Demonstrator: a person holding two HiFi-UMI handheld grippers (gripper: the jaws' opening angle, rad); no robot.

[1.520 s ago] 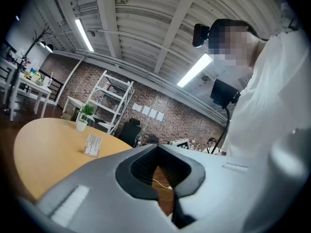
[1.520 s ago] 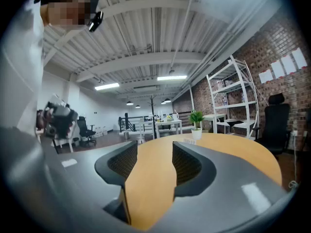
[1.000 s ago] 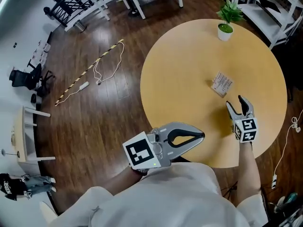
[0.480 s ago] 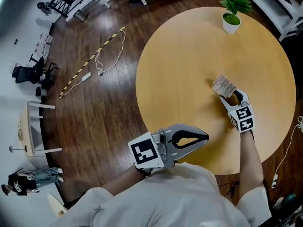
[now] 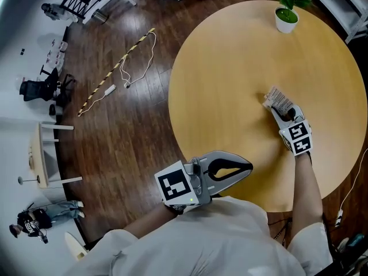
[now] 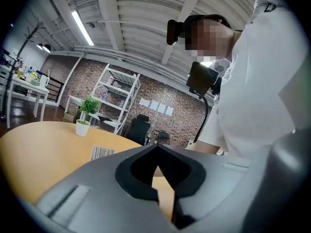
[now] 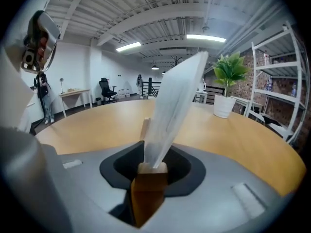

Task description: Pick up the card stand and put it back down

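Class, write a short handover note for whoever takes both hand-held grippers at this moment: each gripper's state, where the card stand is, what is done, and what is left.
Left hand-held gripper: shut, empty, held by the body at the table's near edge.
Right hand-held gripper: shut on the wooden base of the card stand; its card leans up out of the jaws.
Place: right part of the round table, well short of the plant.
Done: stand reached and gripped.
Left: lift it, set it back down, let go. Whether it is off the table yet cannot be told.
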